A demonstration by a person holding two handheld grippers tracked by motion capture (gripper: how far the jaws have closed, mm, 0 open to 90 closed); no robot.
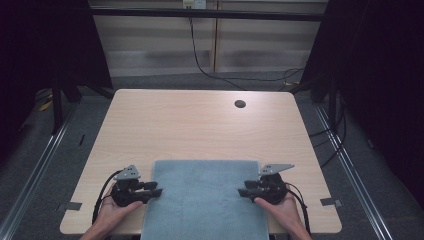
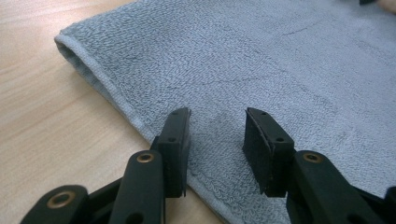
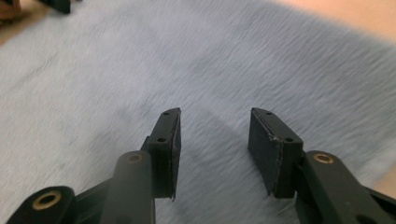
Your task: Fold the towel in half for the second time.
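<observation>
Black fingers [image 2: 175, 140] of both grippers gape, empty, over towel [image 1: 205, 195].

Nothing here can be read: no words, labels, brand marks or numbers that I can make out on anything in any of the views.
</observation>
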